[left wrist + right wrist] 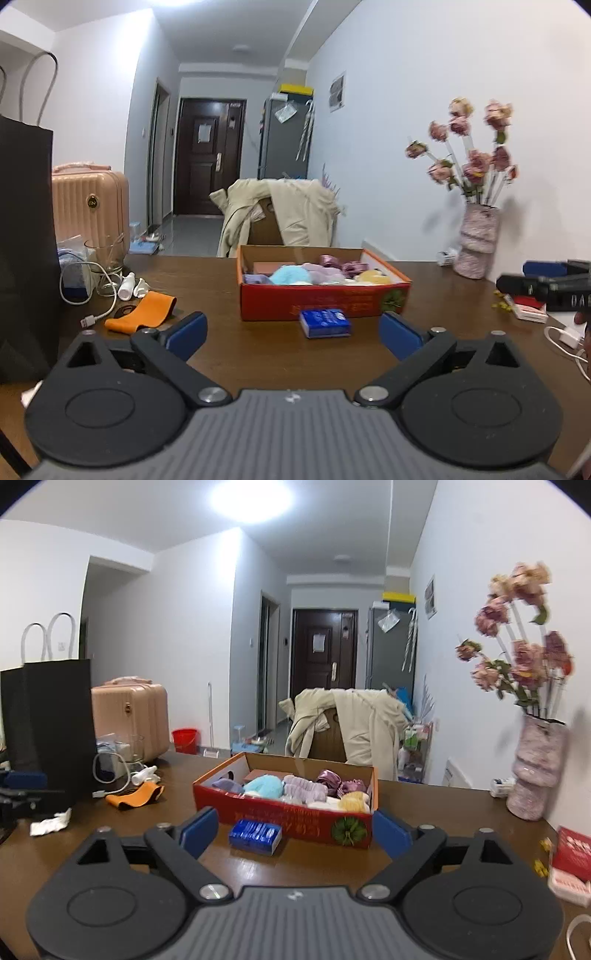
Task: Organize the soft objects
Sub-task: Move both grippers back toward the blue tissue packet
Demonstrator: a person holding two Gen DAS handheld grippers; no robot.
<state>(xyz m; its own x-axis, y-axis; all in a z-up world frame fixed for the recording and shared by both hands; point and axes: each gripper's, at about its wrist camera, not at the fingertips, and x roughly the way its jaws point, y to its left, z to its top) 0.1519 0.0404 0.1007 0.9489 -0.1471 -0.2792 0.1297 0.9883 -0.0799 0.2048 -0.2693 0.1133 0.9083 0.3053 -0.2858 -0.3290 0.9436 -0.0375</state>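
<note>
- Partly hidden: soft objects [314,275] sit packed in the red box [325,301] mid-table, lower layers out of sight.
- Left gripper [293,334] and right gripper [295,832]: jaws spread wide, nothing between them, both back from the box.
- Bare table [258,354] lies before the box; blue pack [325,323] just in front.
- Box print blurred, unreadable.

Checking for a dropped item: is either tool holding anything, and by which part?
Nothing is held: the left tool and right tool are both open and empty.
</note>
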